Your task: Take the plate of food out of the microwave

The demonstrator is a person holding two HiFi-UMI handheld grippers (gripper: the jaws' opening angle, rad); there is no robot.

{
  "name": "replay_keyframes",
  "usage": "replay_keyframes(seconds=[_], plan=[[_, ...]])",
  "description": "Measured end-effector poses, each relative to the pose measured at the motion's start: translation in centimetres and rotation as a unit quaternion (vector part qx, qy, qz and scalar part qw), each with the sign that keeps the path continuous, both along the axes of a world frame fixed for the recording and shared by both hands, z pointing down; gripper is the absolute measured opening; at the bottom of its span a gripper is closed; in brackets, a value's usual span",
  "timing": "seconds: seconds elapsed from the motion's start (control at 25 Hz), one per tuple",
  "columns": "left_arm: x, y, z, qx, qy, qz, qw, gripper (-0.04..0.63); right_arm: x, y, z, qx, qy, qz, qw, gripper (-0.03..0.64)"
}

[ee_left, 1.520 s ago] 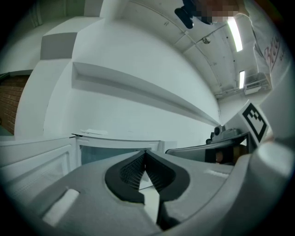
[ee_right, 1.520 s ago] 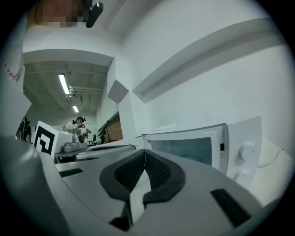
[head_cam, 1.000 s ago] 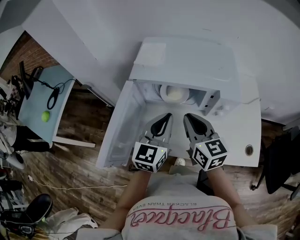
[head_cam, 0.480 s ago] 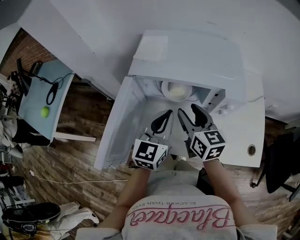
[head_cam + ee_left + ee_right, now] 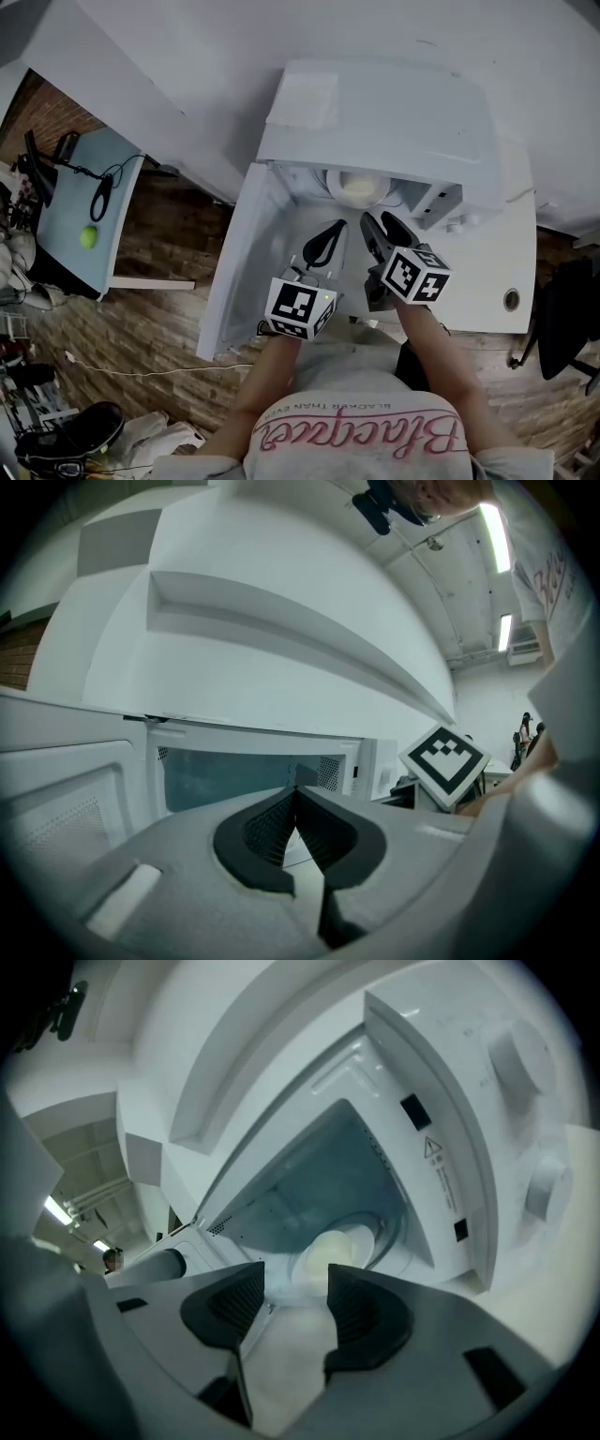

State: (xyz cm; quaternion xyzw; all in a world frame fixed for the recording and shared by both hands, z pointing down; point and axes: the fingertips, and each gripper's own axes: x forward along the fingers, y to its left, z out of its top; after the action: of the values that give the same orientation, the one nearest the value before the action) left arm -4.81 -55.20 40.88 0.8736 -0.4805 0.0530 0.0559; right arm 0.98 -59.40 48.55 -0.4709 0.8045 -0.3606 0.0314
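Done so far: opening of the door (image 5: 239, 253), centre left. Left to do: reaching into the microwave (image 5: 375, 122) for the plate of food (image 5: 356, 187), upper centre, untouched inside. Wide apart, closing slightly, empty: right gripper (image 5: 382, 223). Pinched together on nothing: left gripper (image 5: 335, 228).

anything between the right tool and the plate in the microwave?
Nothing visible. The white microwave door stands open at left; the white plate of pale food sits in the cavity straight ahead of the right tool, whose empty jaws are closing.
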Motion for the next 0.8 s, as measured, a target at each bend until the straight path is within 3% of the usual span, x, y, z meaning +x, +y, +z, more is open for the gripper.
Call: replay_keyframes(seconds=[0.48, 0.8], plan=[[-0.3, -1.9, 1.7, -0.016, 0.001, 0.012, 0.9998, 0.006, -0.7, -3.0, 5.9, -0.108, -0.081, 0.056, 0.989, 0.206], [-0.9, -3.5, 2.2, -0.020, -0.001, 0.010, 0.9997, 0.006, -1.2, -4.8, 6.7, -0.139, -0.158, 0.074, 0.975, 0.172]])
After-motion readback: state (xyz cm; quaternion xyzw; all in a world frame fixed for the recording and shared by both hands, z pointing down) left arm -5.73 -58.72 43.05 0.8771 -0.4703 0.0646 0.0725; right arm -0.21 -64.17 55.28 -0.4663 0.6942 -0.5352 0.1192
